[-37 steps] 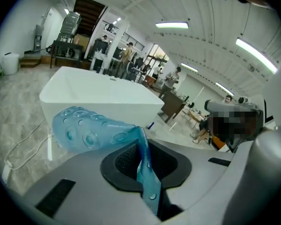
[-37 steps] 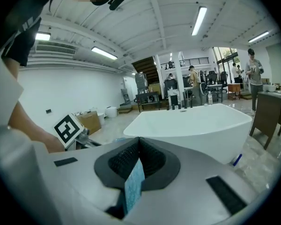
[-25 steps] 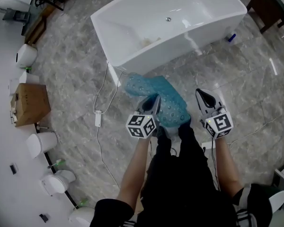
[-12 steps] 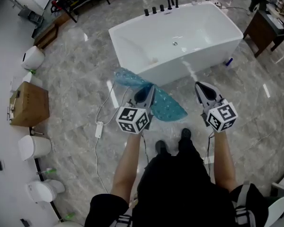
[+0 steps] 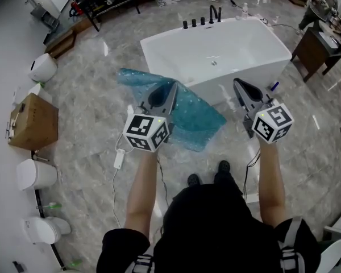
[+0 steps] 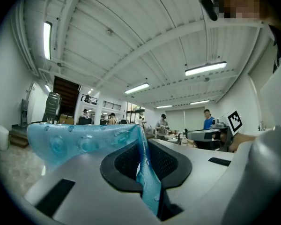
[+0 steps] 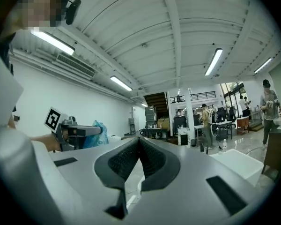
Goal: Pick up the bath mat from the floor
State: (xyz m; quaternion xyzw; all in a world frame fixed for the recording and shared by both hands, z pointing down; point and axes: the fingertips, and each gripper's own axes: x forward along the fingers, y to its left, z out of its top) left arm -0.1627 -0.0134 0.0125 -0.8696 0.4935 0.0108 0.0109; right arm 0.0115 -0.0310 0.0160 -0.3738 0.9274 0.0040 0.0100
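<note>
The bath mat [image 5: 187, 114] is teal and see-through, with suction bumps. It hangs in the air in front of the white bathtub [image 5: 216, 53], off the floor. My left gripper [image 5: 171, 87] is shut on its upper edge. In the left gripper view the mat [image 6: 79, 142] drapes over the left jaw, and a fold is pinched between the pads of my left gripper [image 6: 141, 144]. My right gripper [image 5: 237, 84] is held level to the right of the mat, apart from it. In its own view my right gripper [image 7: 139, 143] is shut with nothing between the pads.
A cardboard box [image 5: 31, 121] and white toilets [image 5: 37, 174] line the left wall. A cable with an adapter [image 5: 119, 158] lies on the marble floor. A dark table [image 5: 318, 47] stands at the right. My feet [image 5: 207, 174] are below the mat.
Both grippers have risen. The mat, which lay partly on the floor by the tub, has come up with the left gripper and now hangs free.
</note>
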